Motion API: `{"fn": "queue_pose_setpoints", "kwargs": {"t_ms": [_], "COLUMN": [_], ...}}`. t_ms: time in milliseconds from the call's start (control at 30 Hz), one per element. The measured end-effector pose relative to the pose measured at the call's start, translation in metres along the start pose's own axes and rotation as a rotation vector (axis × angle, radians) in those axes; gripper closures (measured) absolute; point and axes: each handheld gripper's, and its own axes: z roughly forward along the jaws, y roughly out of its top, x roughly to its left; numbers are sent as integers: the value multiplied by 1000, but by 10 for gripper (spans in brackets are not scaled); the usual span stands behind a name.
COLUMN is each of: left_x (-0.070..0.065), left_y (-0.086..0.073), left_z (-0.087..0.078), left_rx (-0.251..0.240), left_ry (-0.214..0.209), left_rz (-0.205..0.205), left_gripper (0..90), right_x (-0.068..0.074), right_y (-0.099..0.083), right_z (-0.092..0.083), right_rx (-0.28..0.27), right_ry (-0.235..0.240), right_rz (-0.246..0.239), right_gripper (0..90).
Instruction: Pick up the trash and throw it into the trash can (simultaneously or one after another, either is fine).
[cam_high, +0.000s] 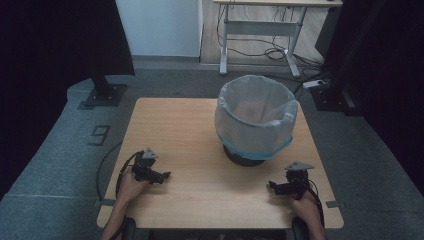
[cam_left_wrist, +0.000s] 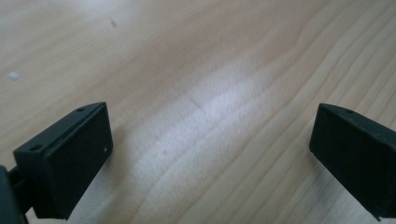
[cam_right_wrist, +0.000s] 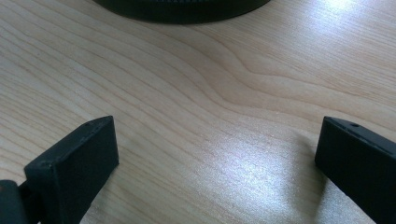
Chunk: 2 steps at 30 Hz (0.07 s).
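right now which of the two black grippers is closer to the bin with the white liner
The right gripper: the black bin base sits just ahead of its open jaws, while the left gripper faces bare wooden table.

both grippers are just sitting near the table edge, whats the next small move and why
Probably ease the right gripper forward toward the bin. Both grippers are open and hold nothing; the left gripper faces bare table, while the right gripper view already shows the bin's dark base just ahead.

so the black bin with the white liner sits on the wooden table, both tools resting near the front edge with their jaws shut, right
Not quite: the jaws are open, not shut. Each gripper view shows its two black jaws wide apart over bare wood. The rest holds in the high view: black bin with white plastic liner on the wooden table, left tool and right tool near the front edge.
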Motion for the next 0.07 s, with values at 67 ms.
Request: {"fn": "queue_pose_setpoints", "kwargs": {"t_ms": [67], "left_x": [0], "left_y": [0], "left_z": [0], "left_rx": [2], "left_ry": [-4], "left_rz": [-4], "left_gripper": [0], "right_x": [0], "right_y": [0], "right_z": [0], "right_rx": [0], "right_ry": [0], "right_rz": [0], "right_gripper": [0]}}
